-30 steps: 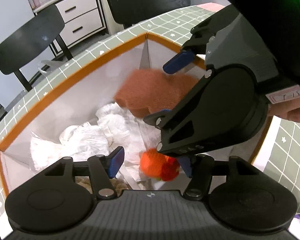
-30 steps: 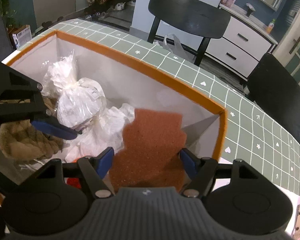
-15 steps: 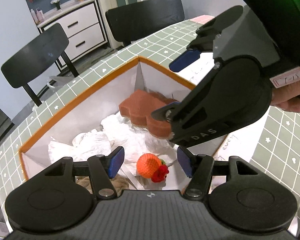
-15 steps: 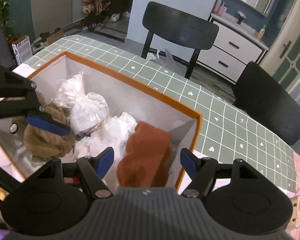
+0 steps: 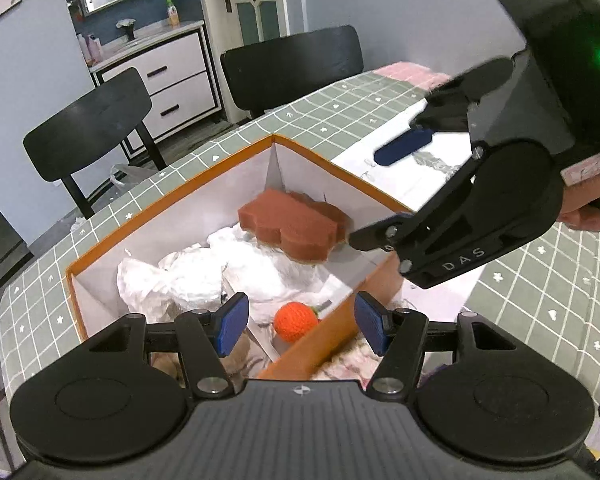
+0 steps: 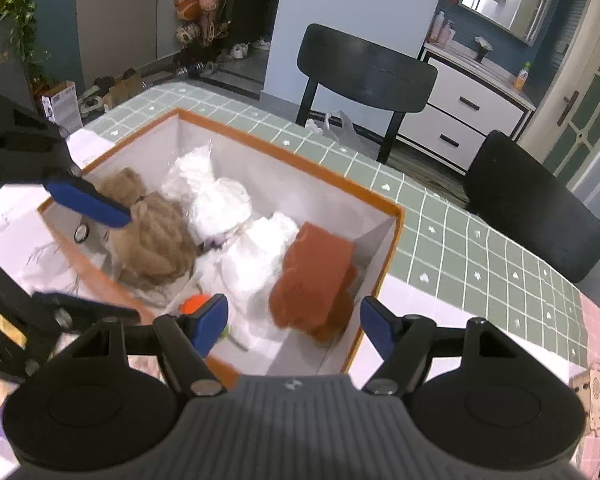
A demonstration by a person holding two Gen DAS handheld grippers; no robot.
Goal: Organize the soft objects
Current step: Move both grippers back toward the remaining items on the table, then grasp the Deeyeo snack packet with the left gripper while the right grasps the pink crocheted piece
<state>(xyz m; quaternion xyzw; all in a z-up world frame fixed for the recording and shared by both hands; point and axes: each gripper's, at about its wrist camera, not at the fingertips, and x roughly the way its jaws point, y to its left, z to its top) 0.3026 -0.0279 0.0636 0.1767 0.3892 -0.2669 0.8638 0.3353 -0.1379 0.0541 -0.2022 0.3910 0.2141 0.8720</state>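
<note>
Table (image 5: 380, 112) with green grid cloth carries the orange-rimmed box (image 6: 284, 148), which takes up most of both views. Box looks mostly loaded.

Contents in the right view, biggest first:
- white bags (image 6: 236, 216), centre, running toward 12 o'clock
- tan plush (image 6: 152, 224) at 9 o'clock, against the left wall
- brown sponge (image 6: 316, 276) at 4 o'clock, tilted, leaning in the right corner on the white bags
- orange ball (image 5: 294, 322), near edge at 6 o'clock, partly hidden

Left gripper (image 5: 302, 326): jaws spread, nothing between the pads, above the near rim.
Right gripper (image 6: 294, 326): jaws spread, empty, above the sponge corner.

Judgement: sponge drop looks done. Something pinkish and fuzzy sits outside the box under the left gripper; can't tell what it is, possibly next. No other loose soft items visible.
</note>
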